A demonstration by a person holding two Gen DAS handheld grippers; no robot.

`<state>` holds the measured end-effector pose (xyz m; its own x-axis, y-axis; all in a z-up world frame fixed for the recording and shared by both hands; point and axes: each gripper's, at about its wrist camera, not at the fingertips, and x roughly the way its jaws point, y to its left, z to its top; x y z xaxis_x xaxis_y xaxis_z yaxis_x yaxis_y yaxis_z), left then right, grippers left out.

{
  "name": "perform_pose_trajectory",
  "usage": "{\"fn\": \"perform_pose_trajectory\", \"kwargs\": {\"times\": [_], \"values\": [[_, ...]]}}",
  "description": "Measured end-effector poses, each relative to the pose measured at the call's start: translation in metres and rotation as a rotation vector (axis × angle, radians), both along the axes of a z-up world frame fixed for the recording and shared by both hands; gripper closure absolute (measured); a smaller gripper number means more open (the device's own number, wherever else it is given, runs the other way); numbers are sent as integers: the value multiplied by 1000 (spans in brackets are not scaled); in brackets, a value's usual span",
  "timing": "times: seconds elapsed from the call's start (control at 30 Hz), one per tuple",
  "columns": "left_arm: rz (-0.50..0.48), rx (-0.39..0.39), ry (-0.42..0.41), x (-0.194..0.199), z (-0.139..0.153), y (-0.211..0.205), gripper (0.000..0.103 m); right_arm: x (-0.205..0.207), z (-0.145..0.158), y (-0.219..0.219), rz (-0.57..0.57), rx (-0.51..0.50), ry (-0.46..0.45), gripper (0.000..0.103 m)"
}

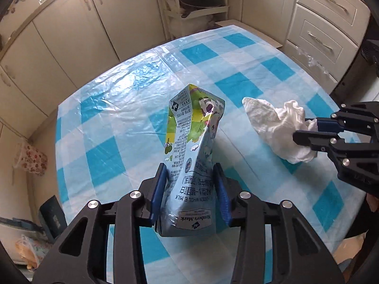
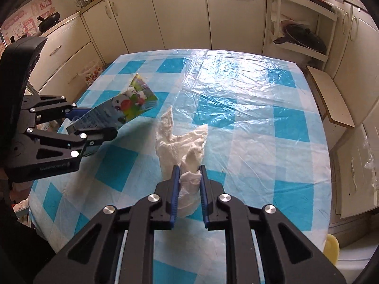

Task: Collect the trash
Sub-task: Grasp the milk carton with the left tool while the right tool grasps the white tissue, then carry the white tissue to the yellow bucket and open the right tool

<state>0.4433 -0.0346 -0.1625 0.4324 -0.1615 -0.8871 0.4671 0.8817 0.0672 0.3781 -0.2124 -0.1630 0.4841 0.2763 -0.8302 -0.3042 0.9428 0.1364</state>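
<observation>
A crushed blue-and-green milk carton (image 1: 189,156) sticks up between the blue pads of my left gripper (image 1: 190,172), which is shut on its lower part, and its far end tilts away over the table. In the right wrist view the same carton (image 2: 128,105) shows at the left inside the left gripper (image 2: 94,123). A crumpled white paper towel (image 2: 182,142) is pinched at its near end by my right gripper (image 2: 188,170), the rest of it trailing over the checked cloth. In the left wrist view the towel (image 1: 274,127) and the right gripper (image 1: 300,130) lie at the right.
The table (image 2: 260,118) wears a blue-and-white checked plastic cloth. Cream cabinets (image 1: 71,37) ring it on all sides. A white shelf with a dark pan (image 2: 305,37) stands at the back right. A floral bag (image 1: 30,158) hangs at the left.
</observation>
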Motion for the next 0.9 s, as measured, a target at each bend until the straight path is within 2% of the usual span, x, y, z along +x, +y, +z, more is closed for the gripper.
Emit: {"fn": "perform_pose_trajectory", "kwargs": {"times": [0.23, 0.33, 0.47, 0.6, 0.67, 0.9], "values": [[16, 34, 11, -49, 0, -21, 65, -33, -2, -25, 0, 13, 32, 86], [62, -29, -2, -59, 13, -24, 65, -42, 0, -38, -12, 10, 31, 86], [122, -157, -41, -75, 35, -35, 65, -48, 10, -62, -45, 35, 18, 86], [111, -293, -60, -80, 47, -54, 65, -51, 22, -88, -91, 82, 3, 86], [97, -322, -67, -81, 49, -67, 65, -54, 28, -101, -115, 93, -11, 86], [34, -343, -66, -87, 49, -111, 65, -61, 28, -140, -190, 94, -16, 86]]}}
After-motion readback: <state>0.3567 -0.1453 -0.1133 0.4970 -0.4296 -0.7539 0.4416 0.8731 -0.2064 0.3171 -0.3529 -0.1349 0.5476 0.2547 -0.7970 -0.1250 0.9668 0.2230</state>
